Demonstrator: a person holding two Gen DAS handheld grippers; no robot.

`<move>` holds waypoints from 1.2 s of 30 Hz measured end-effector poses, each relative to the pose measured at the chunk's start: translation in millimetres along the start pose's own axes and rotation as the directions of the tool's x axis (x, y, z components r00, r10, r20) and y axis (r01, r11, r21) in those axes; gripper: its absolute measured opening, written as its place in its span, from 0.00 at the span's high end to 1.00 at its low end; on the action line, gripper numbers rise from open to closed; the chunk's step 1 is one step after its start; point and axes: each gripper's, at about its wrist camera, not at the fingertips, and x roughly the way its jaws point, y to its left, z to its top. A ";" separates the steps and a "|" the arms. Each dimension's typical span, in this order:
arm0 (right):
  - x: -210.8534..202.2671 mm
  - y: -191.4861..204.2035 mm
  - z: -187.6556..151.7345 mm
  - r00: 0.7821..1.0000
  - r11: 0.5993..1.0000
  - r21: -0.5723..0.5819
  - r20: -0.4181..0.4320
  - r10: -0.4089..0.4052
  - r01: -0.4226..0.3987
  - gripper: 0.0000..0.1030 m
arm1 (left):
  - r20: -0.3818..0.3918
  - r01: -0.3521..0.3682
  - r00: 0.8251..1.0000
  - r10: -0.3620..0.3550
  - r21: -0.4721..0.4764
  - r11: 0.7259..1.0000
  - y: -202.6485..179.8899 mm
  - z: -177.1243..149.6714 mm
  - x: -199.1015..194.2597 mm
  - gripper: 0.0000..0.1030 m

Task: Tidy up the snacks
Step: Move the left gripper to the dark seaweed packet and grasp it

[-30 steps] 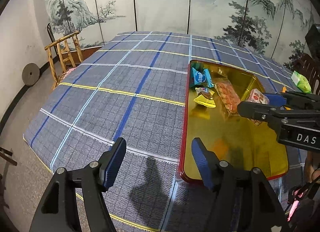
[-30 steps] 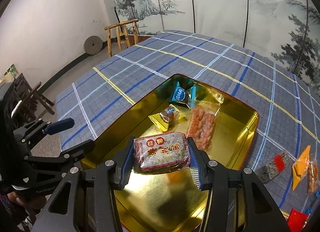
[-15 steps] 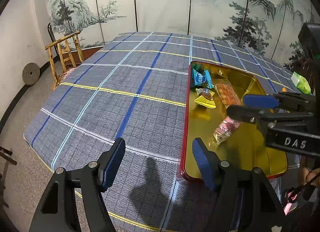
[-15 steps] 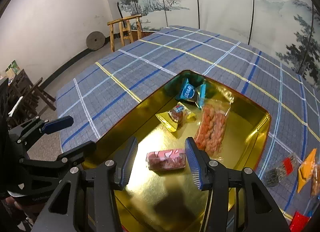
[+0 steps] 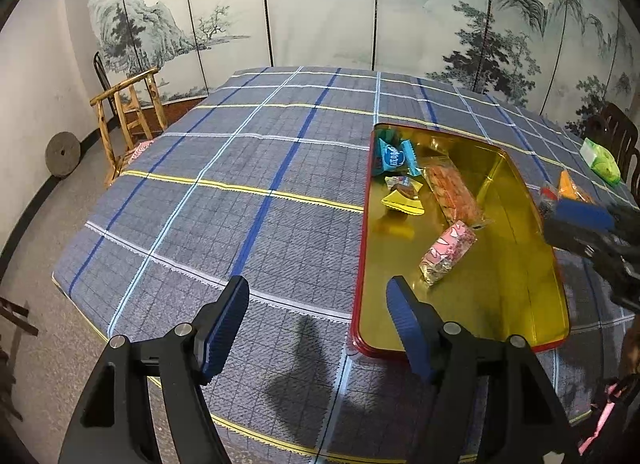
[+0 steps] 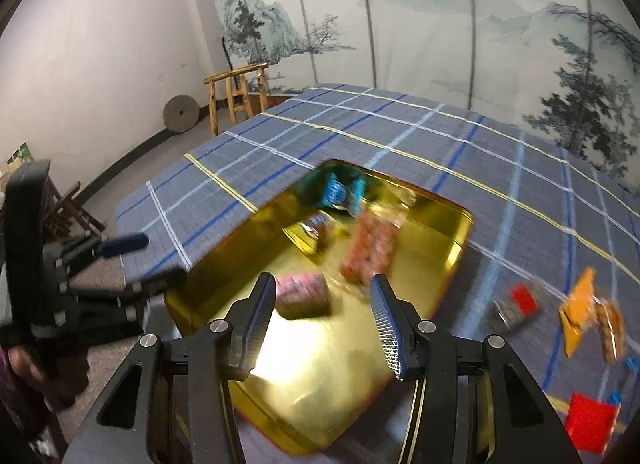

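Both the left gripper [image 5: 318,316] and right gripper [image 6: 323,314] hang unclenched and empty, while the pink snack pack [image 5: 447,251] lies mid-tray in the gold tray [image 5: 516,304] near the table's right edge.

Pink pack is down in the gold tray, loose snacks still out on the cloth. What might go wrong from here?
1. The right gripper is open and empty above the gold tray; swinging low toward the loose snacks could clip the rim.
2. The pink pack lies close to the orange pack; further drops may pile up.
3. The left gripper hovers beside the tray's near corner, so the two could cross.
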 end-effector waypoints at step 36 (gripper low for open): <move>-168.9 -267.9 -196.5 0.878 0.731 0.532 -0.051 -0.476 0.427 0.29 | -0.009 0.171 0.981 -0.194 0.510 0.843 -238.4 54.9 -16.1 0.21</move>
